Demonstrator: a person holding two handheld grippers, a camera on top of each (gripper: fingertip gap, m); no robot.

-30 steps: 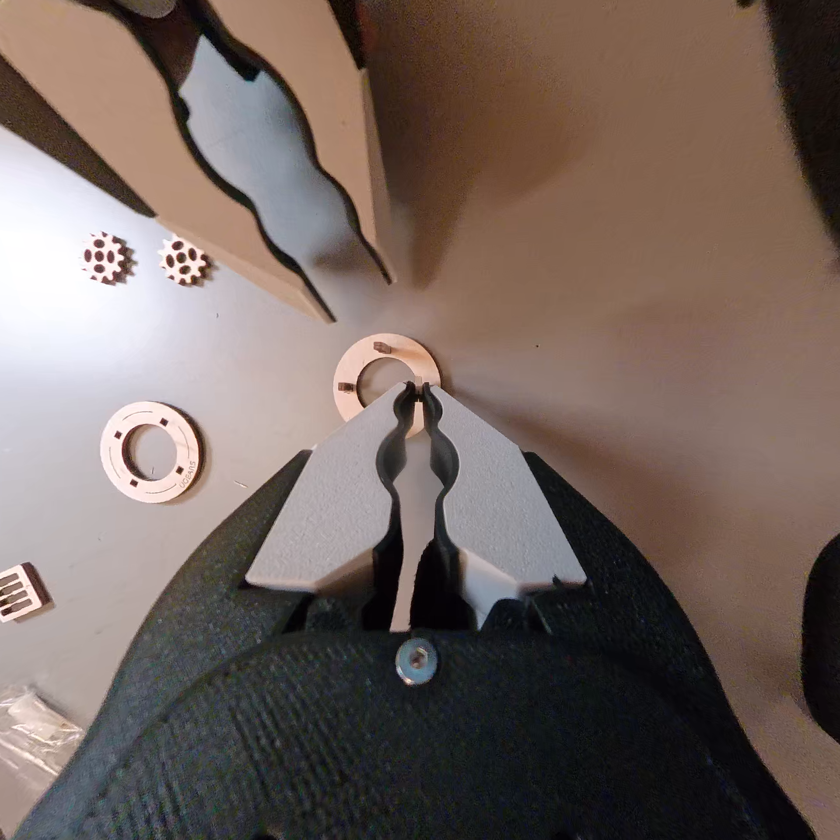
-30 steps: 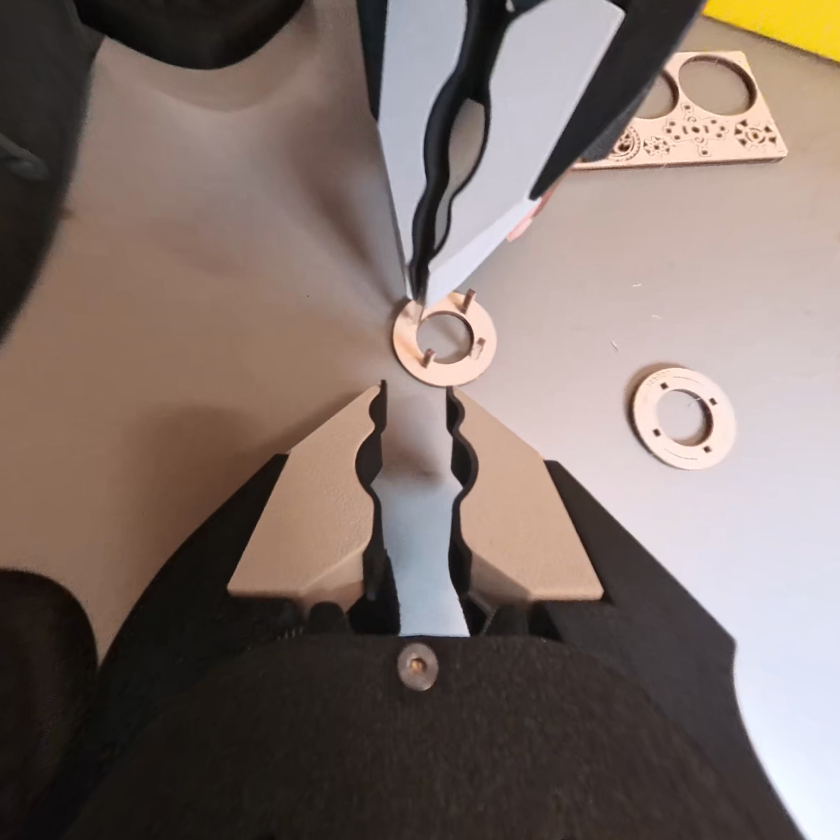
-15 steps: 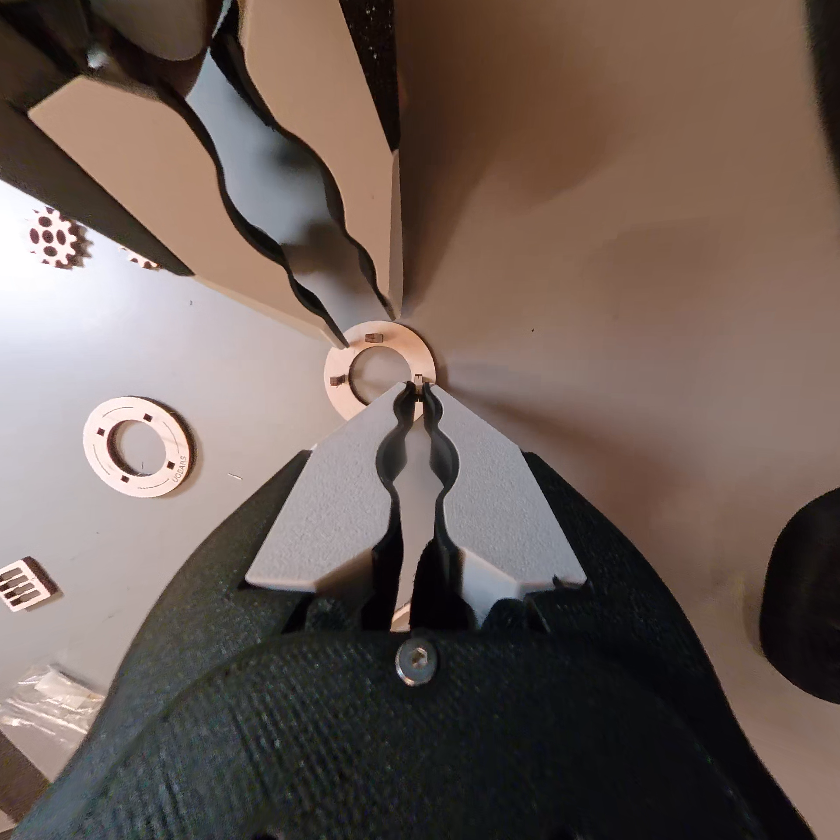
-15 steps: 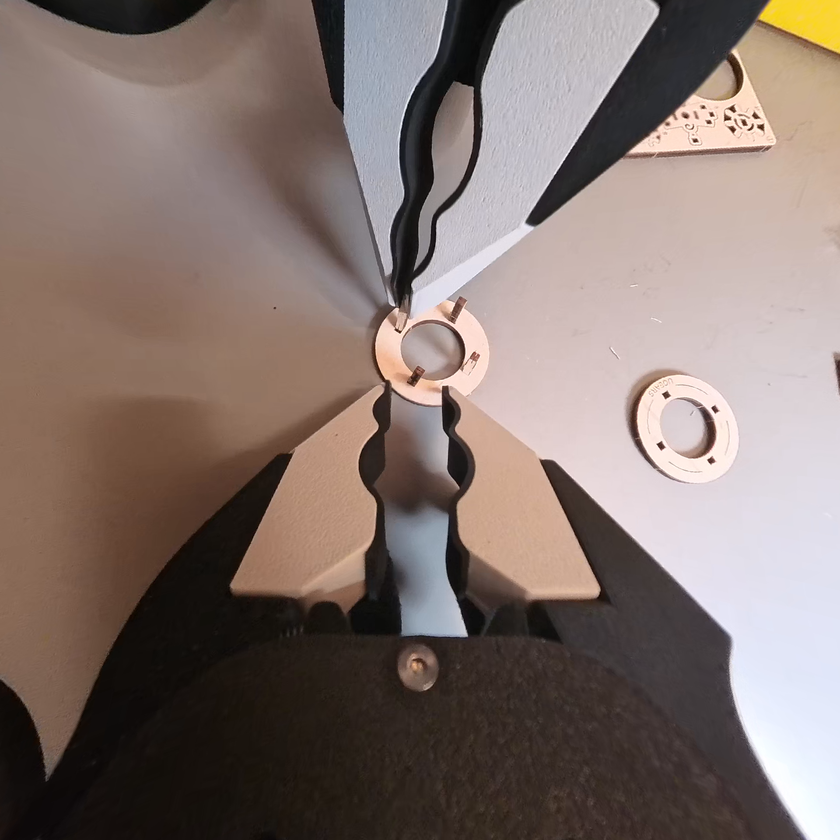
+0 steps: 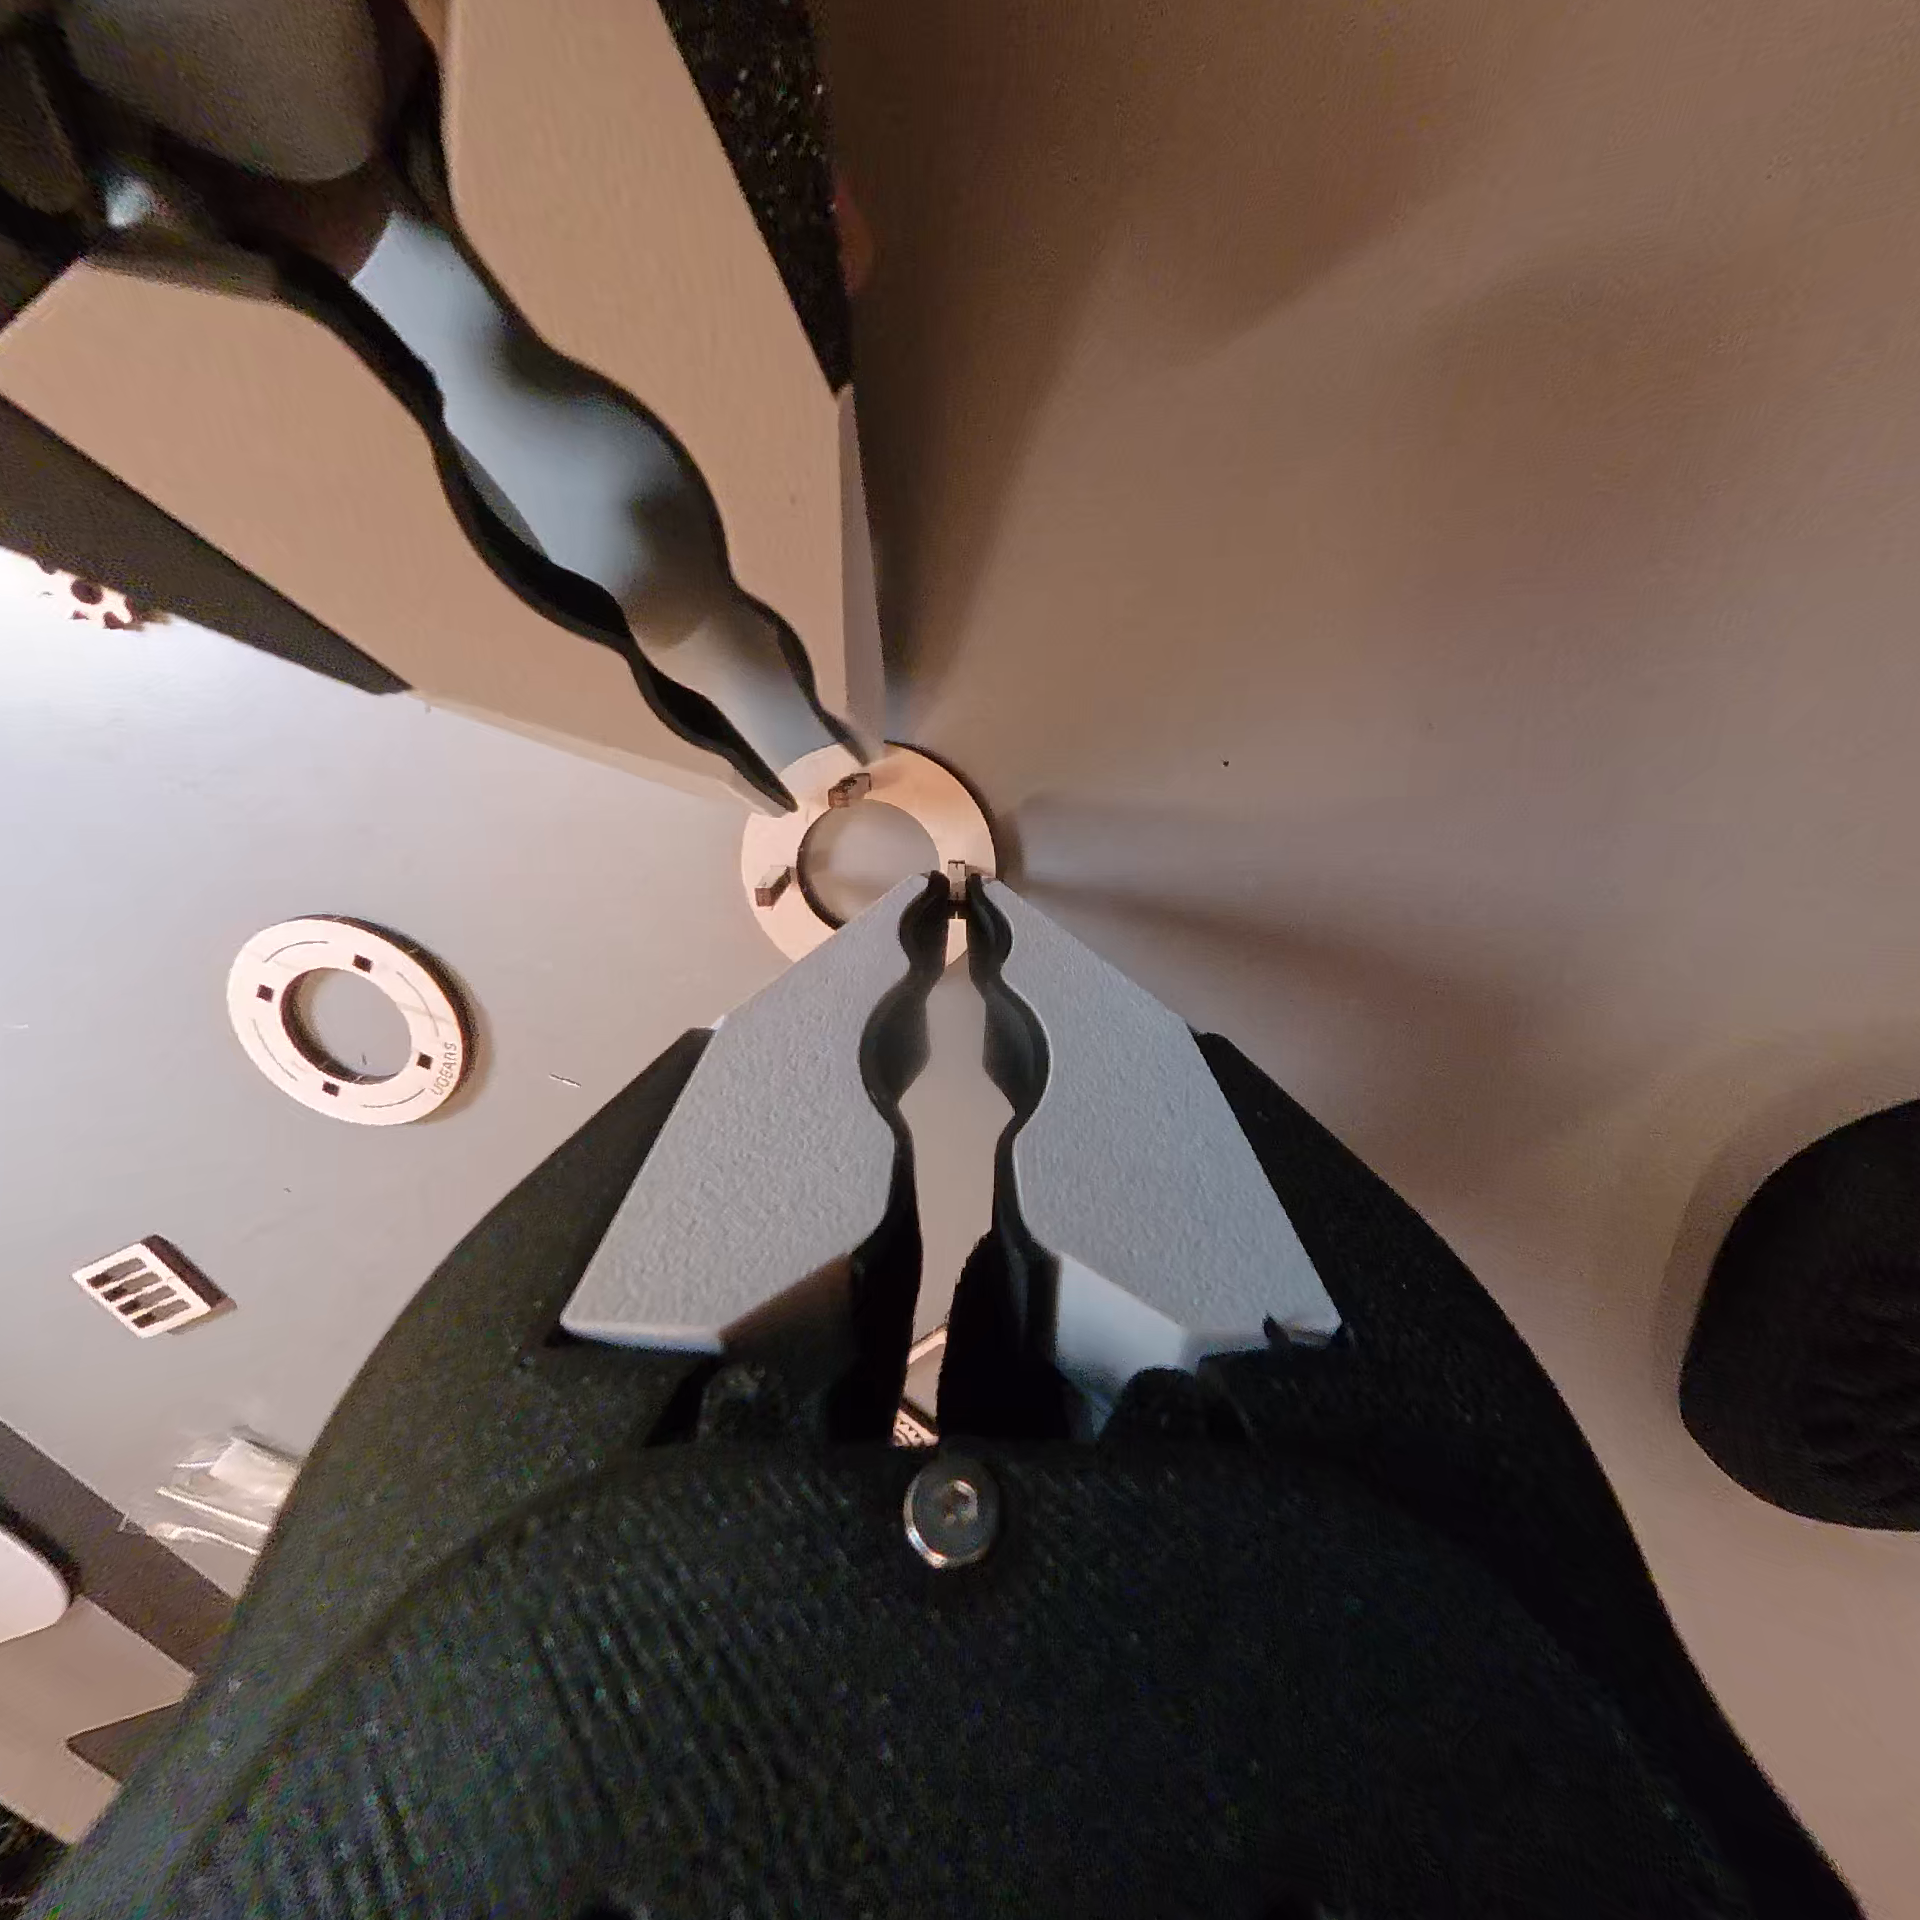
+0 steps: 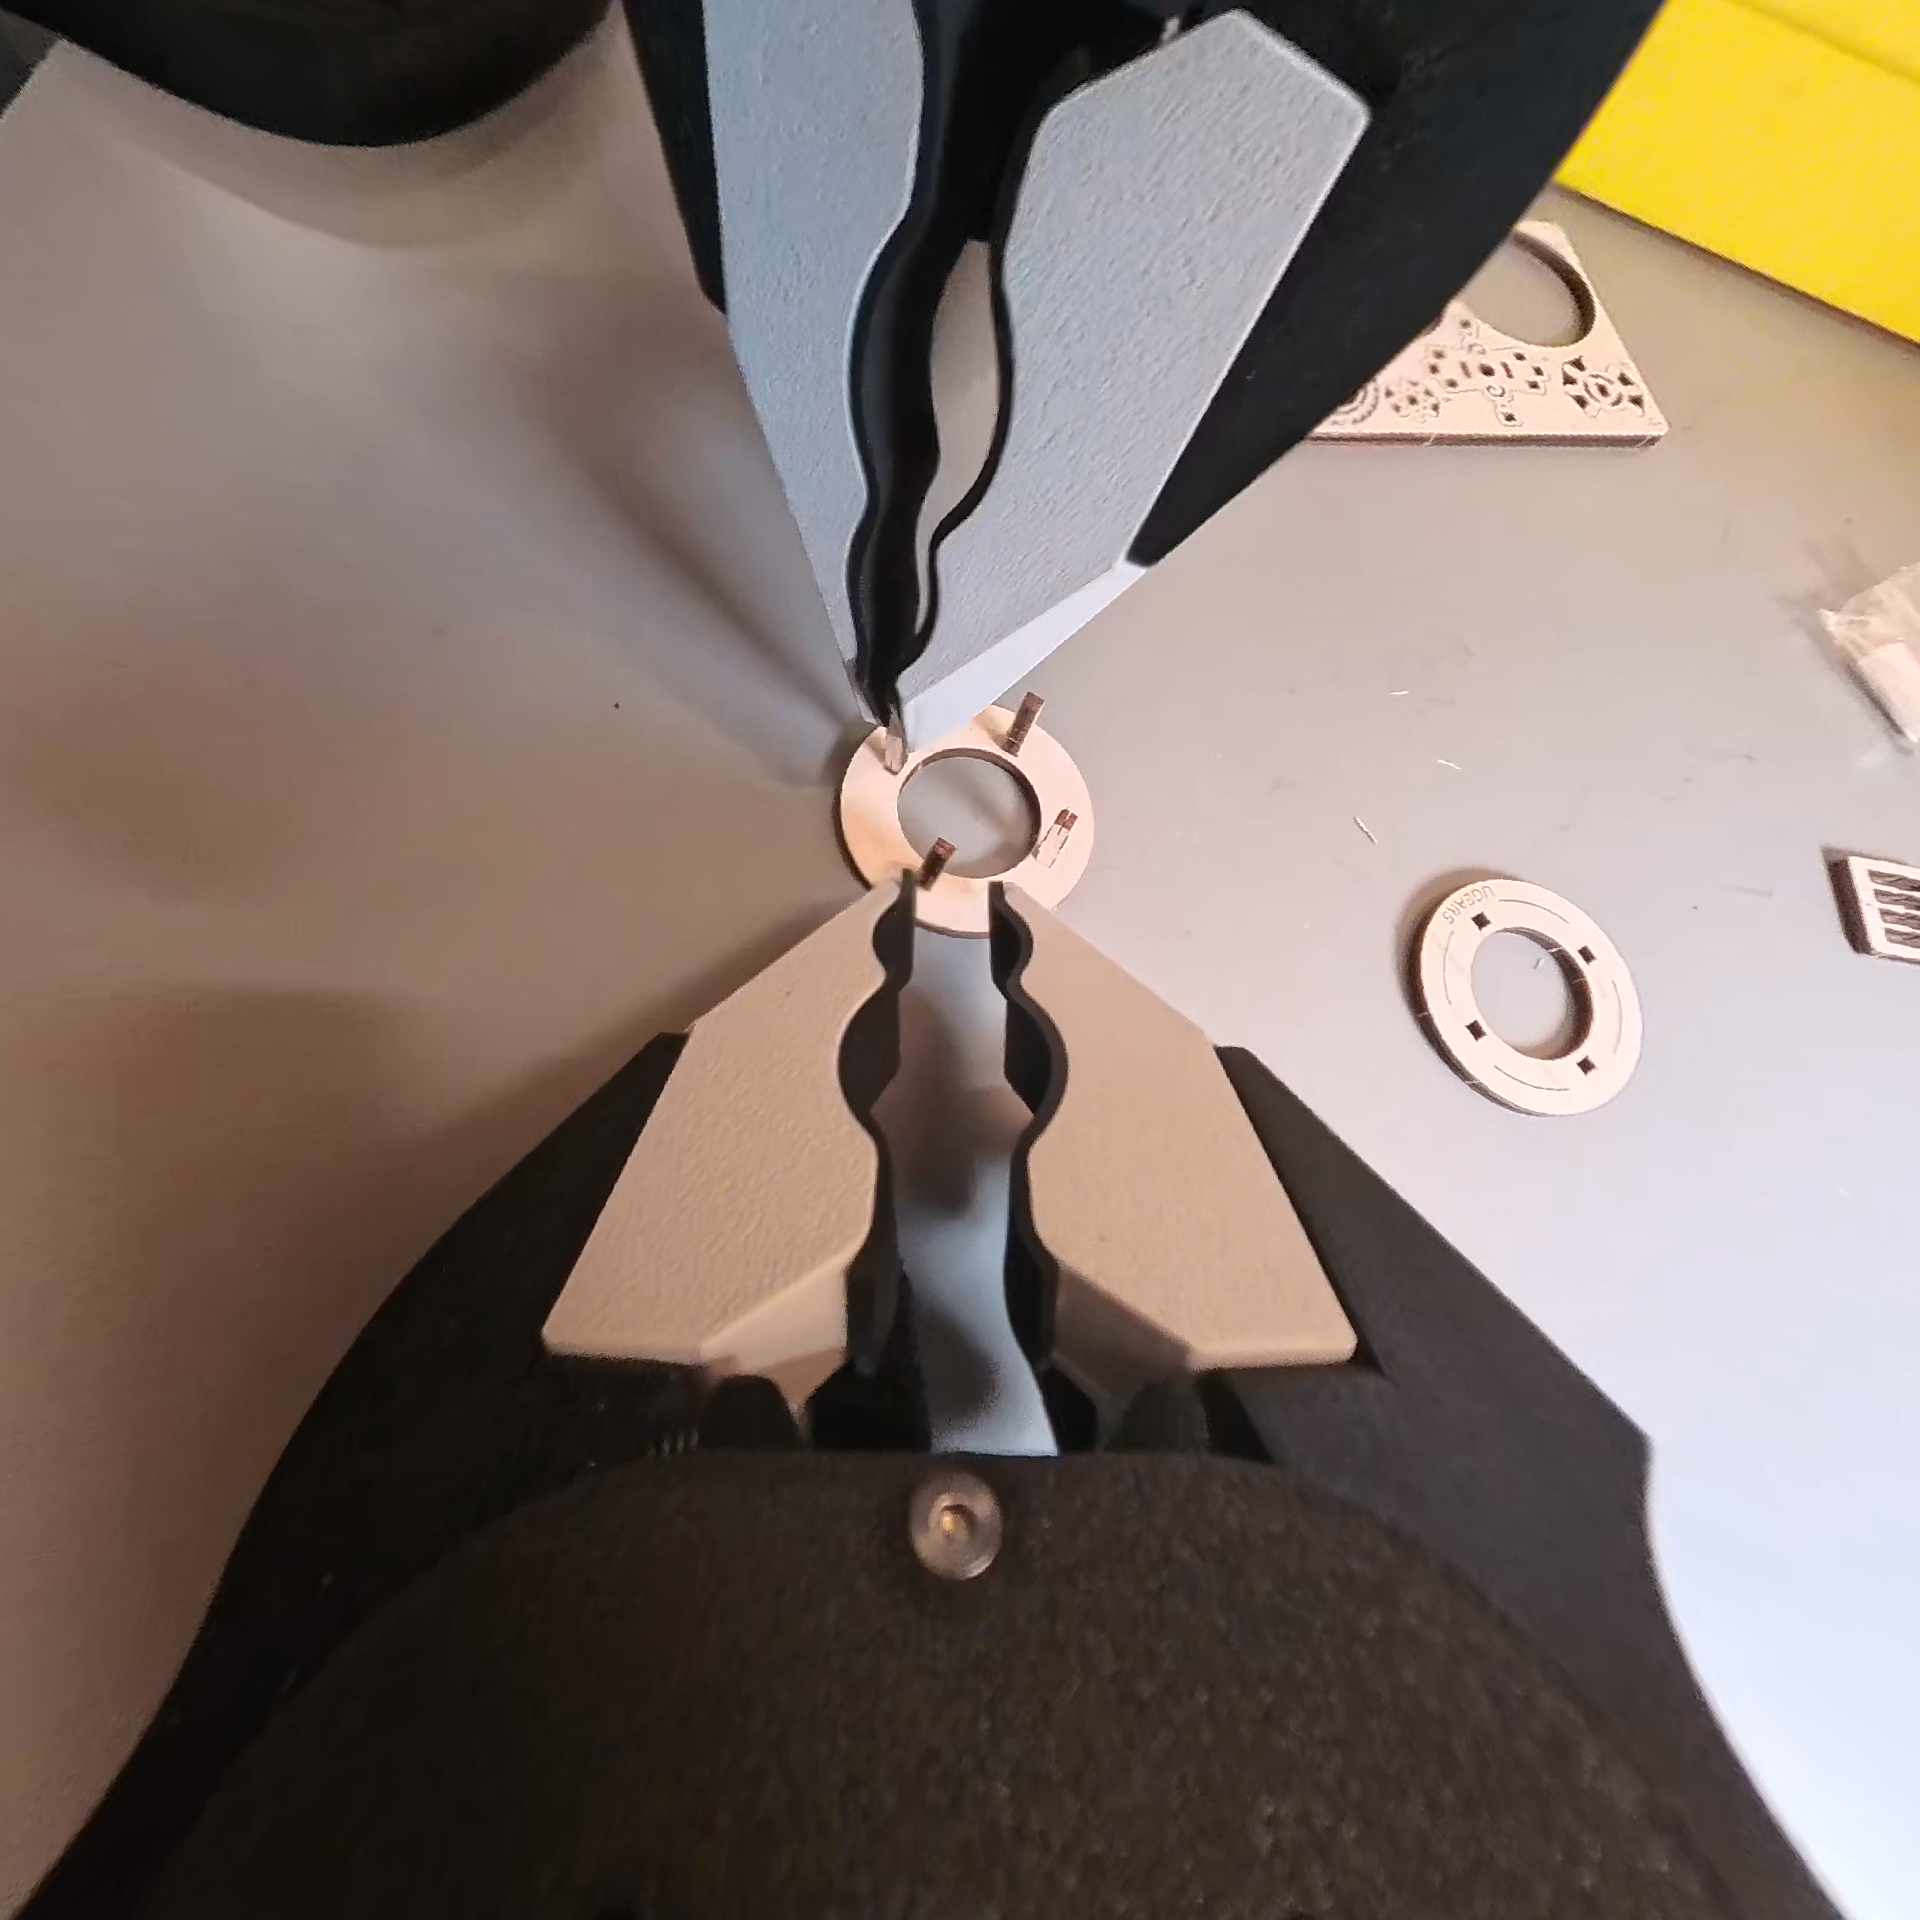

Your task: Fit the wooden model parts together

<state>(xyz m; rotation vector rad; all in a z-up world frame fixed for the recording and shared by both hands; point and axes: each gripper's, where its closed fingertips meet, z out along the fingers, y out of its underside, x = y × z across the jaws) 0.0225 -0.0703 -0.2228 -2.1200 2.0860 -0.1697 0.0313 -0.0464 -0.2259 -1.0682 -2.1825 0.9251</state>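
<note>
A wooden ring (image 6: pixel 961 821) with four upright pegs lies flat on the grey table (image 6: pixel 1351 727). The peg at 11 o'clock is pinched by the clenched left gripper (image 5: pixel 952 883), probably to seat it. The right gripper (image 6: pixel 951 883) is parted at 6 o'clock, seemingly steadying the rim. A second ring (image 6: pixel 1527 1006) waits at 3 o'clock.

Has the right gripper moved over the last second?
Yes. The right gripper has closed in on the pegged wooden ring, its tips now over the ring's near edge.
</note>
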